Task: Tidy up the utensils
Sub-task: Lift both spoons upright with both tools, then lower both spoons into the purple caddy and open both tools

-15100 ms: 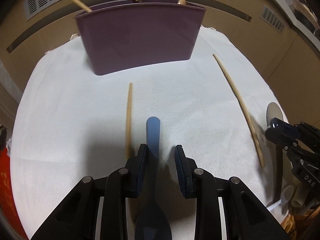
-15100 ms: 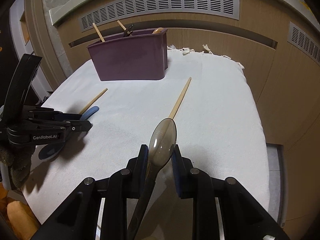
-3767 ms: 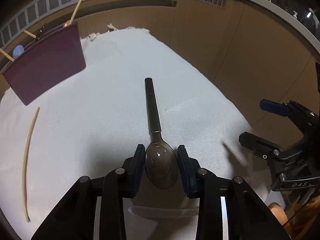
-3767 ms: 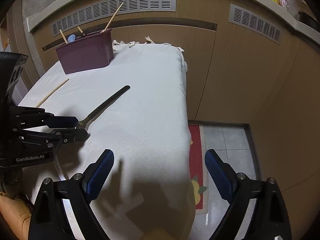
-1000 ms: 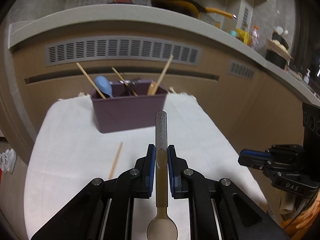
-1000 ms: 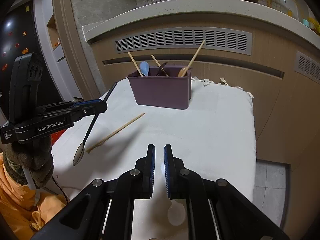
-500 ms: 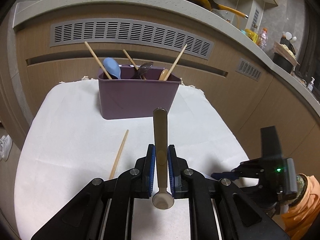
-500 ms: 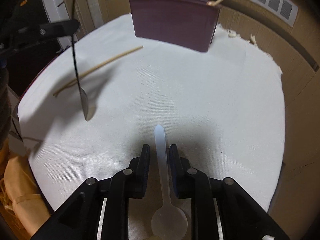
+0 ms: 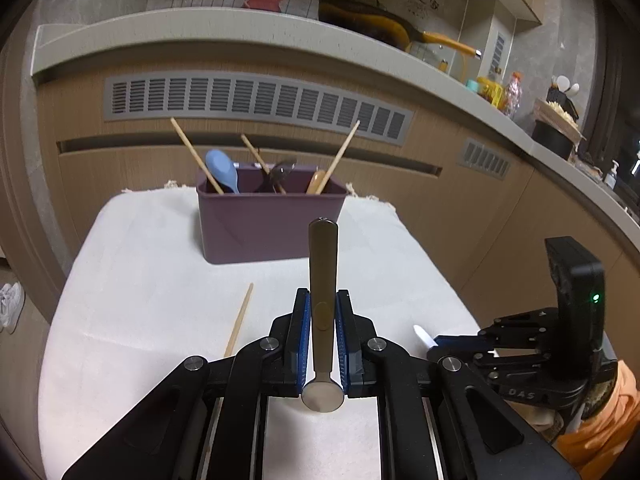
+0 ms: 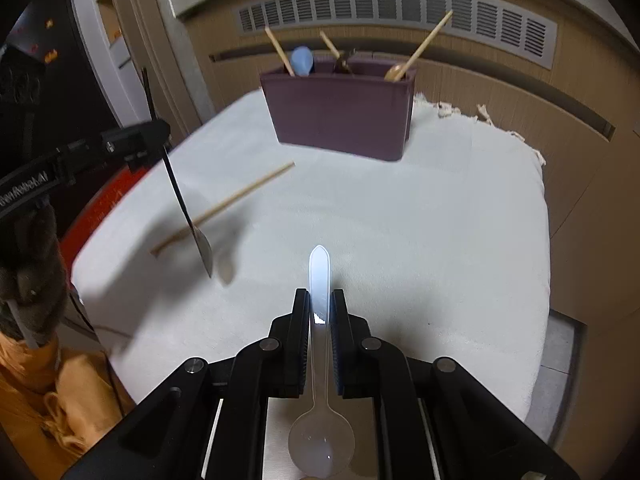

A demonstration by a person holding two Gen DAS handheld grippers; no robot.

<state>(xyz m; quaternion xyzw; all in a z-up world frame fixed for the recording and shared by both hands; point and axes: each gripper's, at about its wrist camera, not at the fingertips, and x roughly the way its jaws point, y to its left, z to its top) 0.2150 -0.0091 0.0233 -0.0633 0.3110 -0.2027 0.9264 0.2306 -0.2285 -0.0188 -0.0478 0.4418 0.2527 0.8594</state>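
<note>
While the left gripper (image 9: 323, 320) clamps a metal spoon (image 9: 322, 276), the right gripper (image 10: 320, 312) clamps a clear spoon (image 10: 319, 280) inside the cloth's (image 10: 440, 220) near edge; markings: "DAS", "GenRobot.AI".

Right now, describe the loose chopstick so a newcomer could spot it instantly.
Start at the white-clothed table, with the purple utensil holder at its far edge. In front of the holder, toward its left, a single wooden chopstick lies flat on the cloth. Every other chopstick stands in the holder, and both spoons are gripped in claws.
</note>
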